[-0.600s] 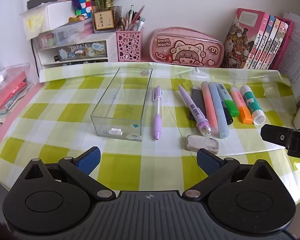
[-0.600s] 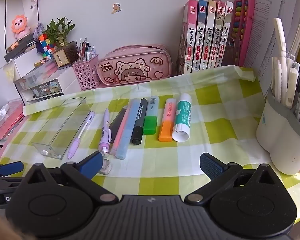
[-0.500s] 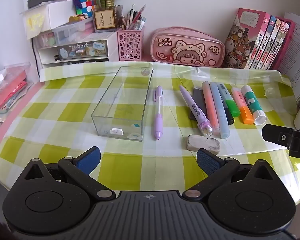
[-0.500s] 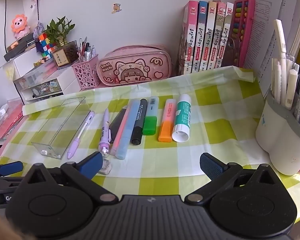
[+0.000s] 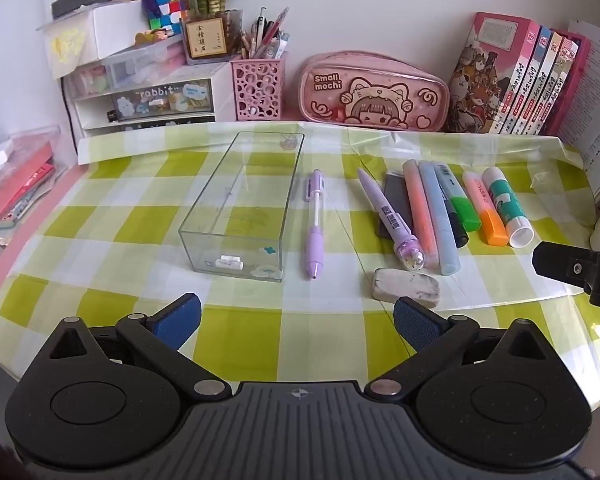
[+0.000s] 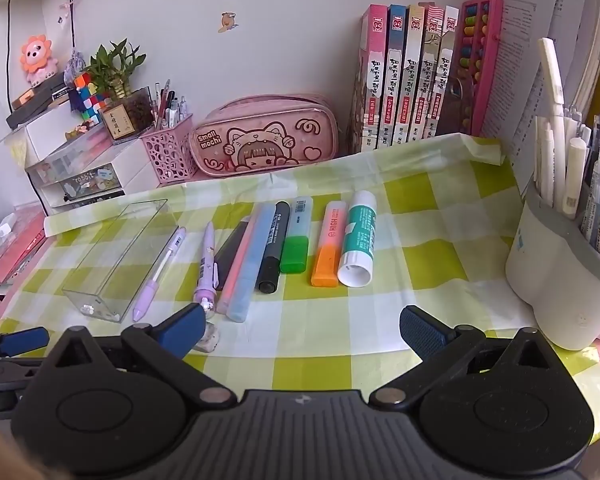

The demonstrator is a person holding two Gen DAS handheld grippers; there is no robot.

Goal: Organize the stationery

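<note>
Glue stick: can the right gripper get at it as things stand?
Probably yes. The right gripper is open and empty, and bare cloth lies between it and the glue stick. Only the orange highlighter lies close alongside, so the grasp is tight on that side.

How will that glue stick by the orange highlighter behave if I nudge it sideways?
The glue stick lies on its side and looks round, so it will probably roll. The orange highlighter beside it may stop it that way. Its smooth plastic could slip between pads.
</note>
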